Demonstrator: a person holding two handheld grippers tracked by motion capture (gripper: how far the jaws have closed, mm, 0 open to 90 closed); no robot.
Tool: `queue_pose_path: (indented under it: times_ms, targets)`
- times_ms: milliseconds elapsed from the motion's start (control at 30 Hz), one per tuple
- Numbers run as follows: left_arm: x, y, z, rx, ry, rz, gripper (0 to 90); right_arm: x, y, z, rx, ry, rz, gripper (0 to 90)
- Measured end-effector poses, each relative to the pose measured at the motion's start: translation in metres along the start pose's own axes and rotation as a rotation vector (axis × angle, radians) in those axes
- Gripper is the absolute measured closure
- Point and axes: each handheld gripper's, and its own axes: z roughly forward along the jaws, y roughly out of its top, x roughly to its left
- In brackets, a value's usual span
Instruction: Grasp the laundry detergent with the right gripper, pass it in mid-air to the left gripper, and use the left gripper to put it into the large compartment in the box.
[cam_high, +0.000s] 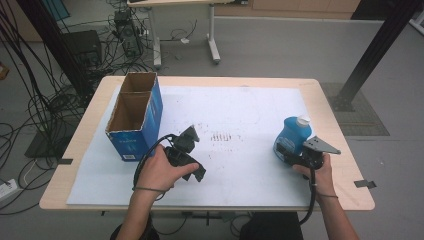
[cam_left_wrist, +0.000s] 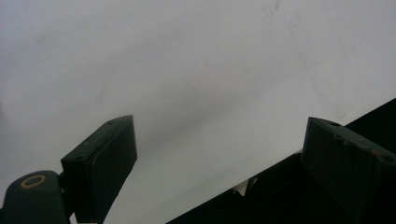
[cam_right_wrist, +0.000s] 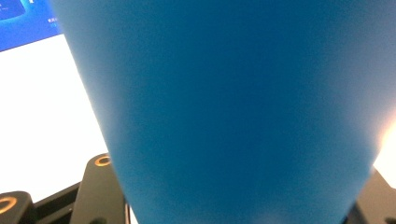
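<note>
The right gripper (cam_high: 289, 156) is clamped on the lower body of a blue bottle (cam_high: 292, 135) with a white cap, which stands upright near the right edge of the surface (cam_high: 250, 107). The left gripper (cam_high: 189, 135) has its jaws spread wide with nothing between them, above the white sheet (cam_high: 240, 165). Just to its left stands an open blue cardboard box (cam_high: 135, 117).

— What's the blue bottle (cam_high: 291, 136) like?
— Translucent blue plastic, white cap, dark label low on its side.
— And its pose?
— Upright on the white surface (cam_high: 240, 115), near the right edge.
</note>
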Motion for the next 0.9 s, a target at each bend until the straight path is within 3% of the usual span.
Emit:
queue_pose_path:
  times_ms: [433, 900]
  targets:
    - [0.000, 0.003, -0.003, -0.011, 0.006, -0.002, 10.9, 0.000, 0.000, 0.000, 0.000, 0.001, -0.005, 40.6]
    - [0.000, 0.011, -0.031, -0.012, 0.043, 0.060, 10.8, 0.001, 0.018, -0.002, -0.011, 0.041, -0.014, 40.6]
